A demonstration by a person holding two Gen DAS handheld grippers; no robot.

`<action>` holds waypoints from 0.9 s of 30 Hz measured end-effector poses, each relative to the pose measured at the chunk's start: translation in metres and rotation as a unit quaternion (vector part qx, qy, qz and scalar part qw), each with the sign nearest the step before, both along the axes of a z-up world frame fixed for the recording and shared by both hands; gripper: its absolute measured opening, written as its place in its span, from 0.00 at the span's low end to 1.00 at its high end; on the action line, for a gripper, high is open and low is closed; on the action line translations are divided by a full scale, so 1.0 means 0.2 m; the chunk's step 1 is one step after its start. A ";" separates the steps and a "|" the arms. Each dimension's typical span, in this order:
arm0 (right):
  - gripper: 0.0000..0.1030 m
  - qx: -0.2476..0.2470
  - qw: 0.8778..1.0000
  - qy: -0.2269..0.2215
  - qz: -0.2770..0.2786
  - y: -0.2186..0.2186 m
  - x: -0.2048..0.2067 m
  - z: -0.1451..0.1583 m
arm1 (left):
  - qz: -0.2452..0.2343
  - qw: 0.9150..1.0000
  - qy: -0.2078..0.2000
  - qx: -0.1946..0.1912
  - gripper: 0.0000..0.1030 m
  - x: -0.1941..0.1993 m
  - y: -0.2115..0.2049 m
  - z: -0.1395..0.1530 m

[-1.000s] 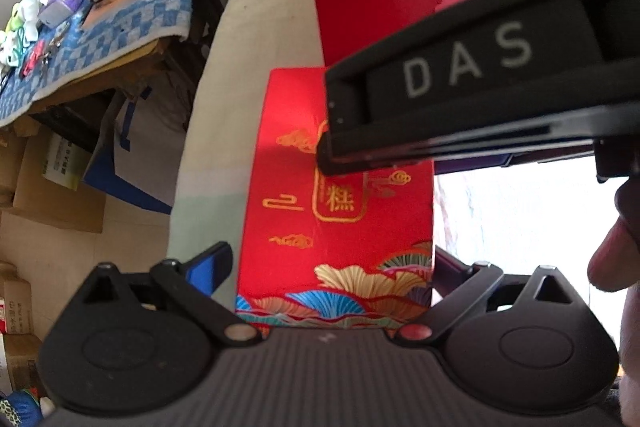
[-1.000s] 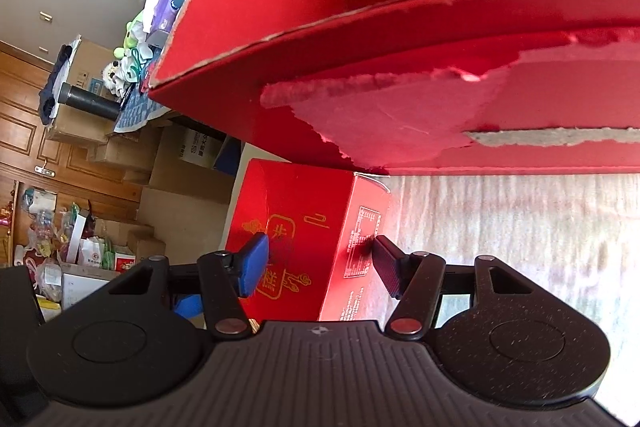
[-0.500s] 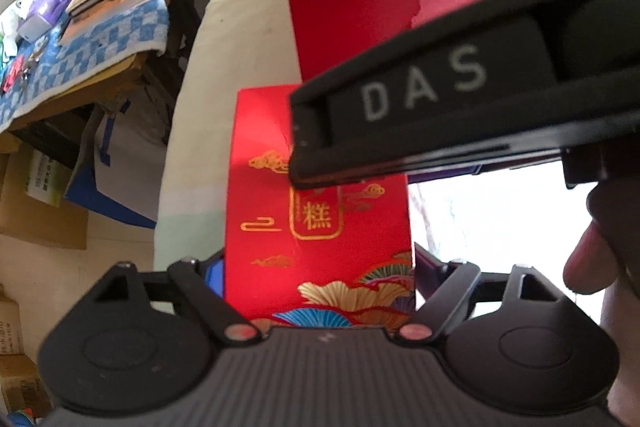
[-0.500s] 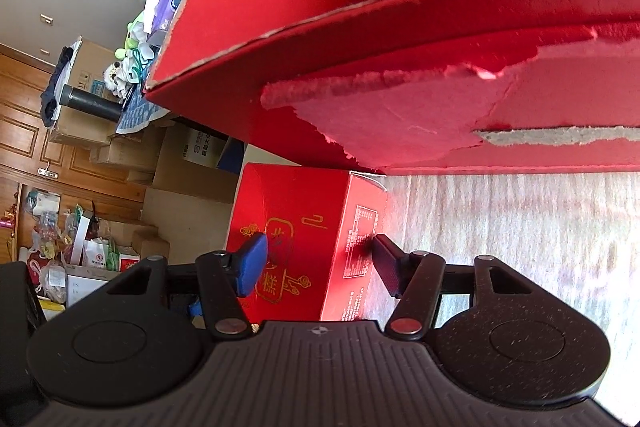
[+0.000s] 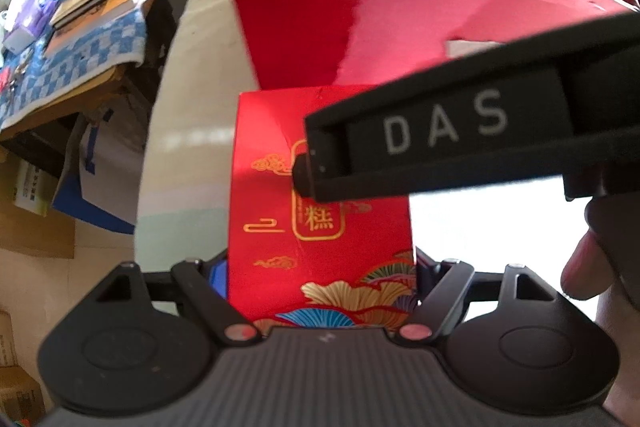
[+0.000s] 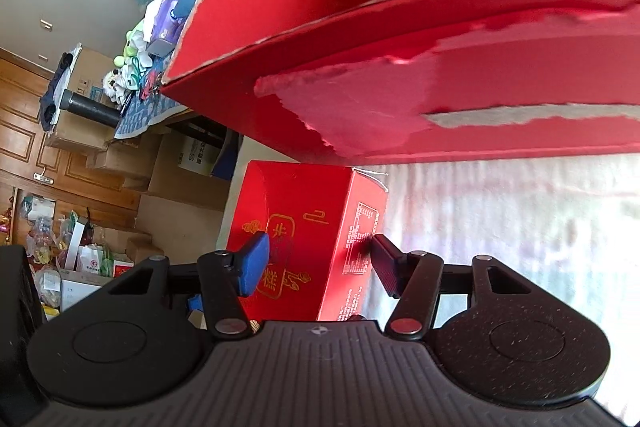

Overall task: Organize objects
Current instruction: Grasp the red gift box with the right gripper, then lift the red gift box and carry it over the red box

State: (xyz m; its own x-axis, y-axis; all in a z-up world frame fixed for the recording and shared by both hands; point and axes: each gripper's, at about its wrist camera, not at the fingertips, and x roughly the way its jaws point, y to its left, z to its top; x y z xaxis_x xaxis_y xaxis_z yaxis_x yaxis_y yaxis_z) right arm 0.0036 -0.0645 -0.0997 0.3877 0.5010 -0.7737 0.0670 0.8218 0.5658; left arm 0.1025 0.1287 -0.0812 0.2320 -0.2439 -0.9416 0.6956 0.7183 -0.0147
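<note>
While both claws grip the small red gift box [image 5: 320, 211], left claw [image 5: 320, 275] across its width and right claw [image 6: 320, 259] across its narrow sides, it sits at six o'clock below the open red carton [image 6: 360, 39]. Lifting should be level, clearing the carton's torn rim at twelve o'clock.

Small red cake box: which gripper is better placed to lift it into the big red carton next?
Probably both together. The left gripper and the right gripper each straddle the small red cake box, fingers at opposite faces. The big red carton sits directly beyond.
</note>
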 end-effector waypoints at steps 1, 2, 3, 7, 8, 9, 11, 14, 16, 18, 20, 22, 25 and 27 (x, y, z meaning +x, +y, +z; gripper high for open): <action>0.58 -0.001 1.000 0.000 -0.002 -0.02 -0.01 0.01 | -0.003 1.000 0.002 -0.001 0.76 -0.01 -0.01 0.01; 0.58 -0.003 1.000 0.000 -0.005 -0.03 -0.03 0.02 | -0.007 1.000 0.004 -0.002 0.76 -0.03 -0.03 0.02; 0.58 -0.004 1.000 0.000 -0.007 -0.05 -0.04 0.02 | -0.010 1.000 0.005 -0.003 0.76 -0.05 -0.04 0.03; 0.58 -0.008 1.000 -0.003 -0.017 -0.13 -0.10 0.05 | -0.025 1.000 0.003 -0.004 0.76 -0.13 -0.12 0.06; 0.58 -0.010 1.000 -0.004 -0.021 -0.16 -0.12 0.06 | -0.028 1.000 0.005 -0.006 0.76 -0.16 -0.15 0.07; 0.58 -0.012 1.000 -0.005 -0.024 -0.18 -0.14 0.07 | -0.030 1.000 0.006 -0.007 0.76 -0.18 -0.18 0.08; 0.58 -0.013 0.999 -0.006 -0.032 -0.25 -0.19 0.08 | -0.038 0.999 0.007 -0.009 0.76 -0.23 -0.24 0.10; 0.58 -0.014 0.999 -0.009 -0.044 -0.34 -0.26 0.11 | -0.051 0.999 0.001 -0.010 0.76 -0.33 -0.33 0.14; 0.58 -0.018 0.999 -0.011 -0.050 -0.40 -0.29 0.13 | -0.058 0.998 0.001 -0.013 0.76 -0.39 -0.39 0.16; 0.58 -0.020 0.998 -0.012 -0.057 -0.46 -0.33 0.14 | -0.067 0.998 0.002 -0.016 0.76 -0.45 -0.46 0.18; 0.58 -0.018 0.998 -0.013 -0.065 -0.52 -0.36 0.16 | -0.077 0.997 -0.003 -0.016 0.76 -0.51 -0.52 0.20; 0.58 -0.018 0.997 -0.016 -0.072 -0.58 -0.39 0.17 | -0.084 0.996 -0.005 -0.017 0.76 -0.56 -0.58 0.22; 0.59 -0.021 0.996 -0.022 -0.080 -0.66 -0.43 0.20 | -0.093 0.995 -0.009 -0.020 0.76 -0.62 -0.66 0.26; 0.59 -0.026 0.996 -0.024 -0.085 -0.70 -0.45 0.23 | -0.099 0.995 -0.009 -0.024 0.76 -0.66 -0.72 0.29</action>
